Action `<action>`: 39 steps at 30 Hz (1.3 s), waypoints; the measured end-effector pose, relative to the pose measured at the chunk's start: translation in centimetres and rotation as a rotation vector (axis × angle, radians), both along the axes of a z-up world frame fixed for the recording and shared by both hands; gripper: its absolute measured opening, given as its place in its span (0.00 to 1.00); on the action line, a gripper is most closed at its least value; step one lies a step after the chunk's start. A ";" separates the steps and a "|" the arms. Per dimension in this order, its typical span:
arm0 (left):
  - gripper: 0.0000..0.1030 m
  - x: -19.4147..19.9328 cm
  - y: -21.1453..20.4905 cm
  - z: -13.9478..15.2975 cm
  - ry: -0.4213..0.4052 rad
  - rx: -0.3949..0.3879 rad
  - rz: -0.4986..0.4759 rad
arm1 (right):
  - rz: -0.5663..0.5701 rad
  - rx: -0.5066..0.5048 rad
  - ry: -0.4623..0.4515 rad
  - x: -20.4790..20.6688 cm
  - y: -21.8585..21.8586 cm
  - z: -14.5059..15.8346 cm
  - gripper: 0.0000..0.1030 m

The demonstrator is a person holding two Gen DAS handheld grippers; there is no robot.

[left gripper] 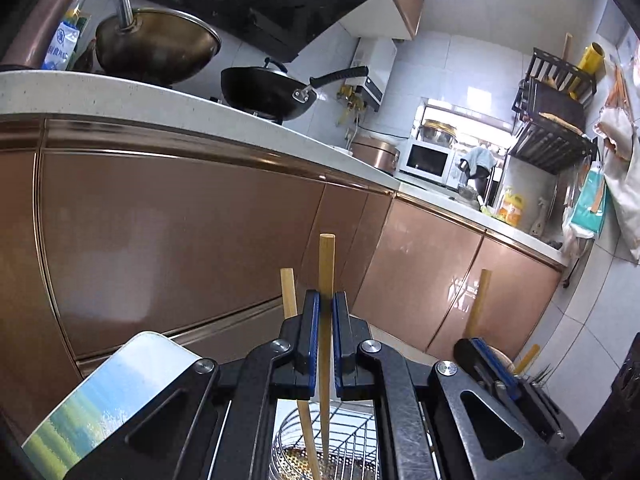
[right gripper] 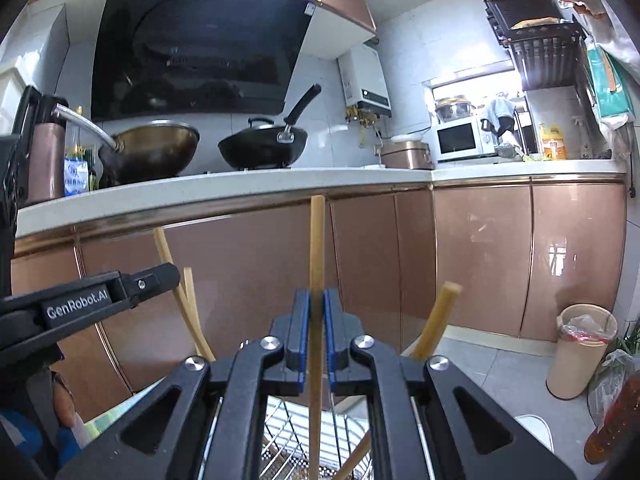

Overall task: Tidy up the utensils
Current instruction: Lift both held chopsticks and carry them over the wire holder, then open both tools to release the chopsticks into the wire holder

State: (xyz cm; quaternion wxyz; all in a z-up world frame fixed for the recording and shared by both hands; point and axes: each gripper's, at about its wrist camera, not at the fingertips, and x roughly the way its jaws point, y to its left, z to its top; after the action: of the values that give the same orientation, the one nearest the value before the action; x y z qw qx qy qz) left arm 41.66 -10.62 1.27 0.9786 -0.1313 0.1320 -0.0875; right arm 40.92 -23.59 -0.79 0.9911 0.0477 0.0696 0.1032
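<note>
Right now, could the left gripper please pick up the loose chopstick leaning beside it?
Probably not: the left gripper is shut on its own chopstick, so nothing is free for the loose chopstick without releasing first.

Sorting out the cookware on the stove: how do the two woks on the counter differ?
The brass-coloured wok is golden-brown with a shiny metal handle; the black wok is dark with a black handle. The black wok has a lid resting inside it; the brass-coloured wok shows none. In the right wrist view the brass-coloured wok sits left, the black wok right. Both sit on the stove under the range hood.
</note>
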 end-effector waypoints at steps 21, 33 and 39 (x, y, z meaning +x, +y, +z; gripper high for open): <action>0.06 -0.3 -0.4 -1.2 0.071 0.062 -0.003 | -0.002 -0.017 0.079 0.2 -0.2 -2.3 0.08; 0.25 -3.7 1.3 1.6 0.055 0.064 0.011 | -0.001 -0.034 0.043 -3.7 -0.3 1.6 0.18; 0.27 -7.5 3.4 4.4 0.065 0.106 0.016 | 0.023 -0.032 0.056 -8.0 -0.6 4.9 0.18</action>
State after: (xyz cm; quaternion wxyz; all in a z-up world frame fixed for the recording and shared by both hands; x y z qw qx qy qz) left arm 34.20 -7.21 5.68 0.9800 -0.0833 0.1672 -0.0683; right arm 32.94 -24.17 4.14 0.9881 0.0337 0.0994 0.1123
